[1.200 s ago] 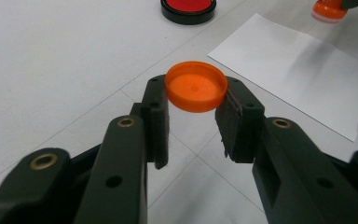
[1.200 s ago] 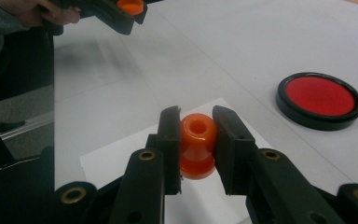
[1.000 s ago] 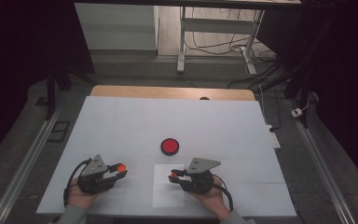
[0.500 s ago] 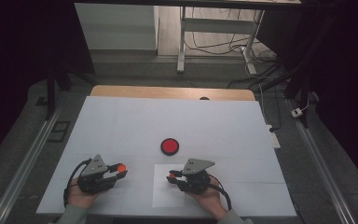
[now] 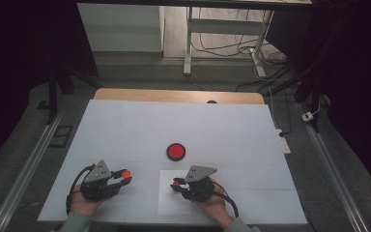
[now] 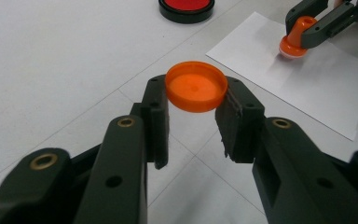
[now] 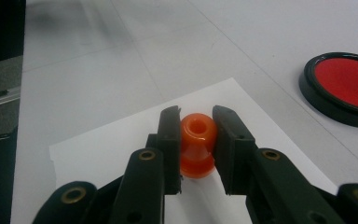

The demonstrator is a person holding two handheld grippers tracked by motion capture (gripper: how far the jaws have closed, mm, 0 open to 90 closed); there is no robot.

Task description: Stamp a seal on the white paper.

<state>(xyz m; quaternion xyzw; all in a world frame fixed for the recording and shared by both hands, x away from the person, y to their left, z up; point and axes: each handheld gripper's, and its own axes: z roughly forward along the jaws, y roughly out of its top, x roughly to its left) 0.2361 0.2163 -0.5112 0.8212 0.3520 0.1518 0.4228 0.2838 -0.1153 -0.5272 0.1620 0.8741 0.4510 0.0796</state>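
Orange cap in one claw, orange stamp in the other

Orange cap [image 6: 196,87] sits pinched between the two black jaws of the left claw [image 6: 193,109], held by its rim with its hollow side facing the camera in the left gripper view. It hangs above the white tabletop [image 5: 125,130], clear of the surface. In the high view the left claw [image 5: 123,176] lies at the near left of the tabletop, held in the person's left hand [image 5: 84,203], with the cap [image 5: 127,173] showing as a small orange spot at its tip.

The right claw [image 7: 196,135] is closed on a small orange stamp [image 7: 197,144], a knob-like piece with a narrow neck, a flared base and a hole in its top. The jaws grip it at the neck, and its base rests on a white sheet of paper [image 7: 112,144] lying flat on the tabletop. From the left gripper view the same stamp [image 6: 296,37] stands with its base down on the paper [image 6: 317,84], a faint smudge beside it. In the high view the right claw [image 5: 178,184] is at the near middle, over the paper [image 5: 174,203], held in the person's right hand [image 5: 212,203].

A round red ink pad [image 5: 176,151] in a black case lies farther out on the tabletop, near the far edge of the paper but apart from it, between the two claws and beyond them. It appears in the right gripper view [image 7: 347,86] and at the top of the left gripper view [image 6: 186,5]
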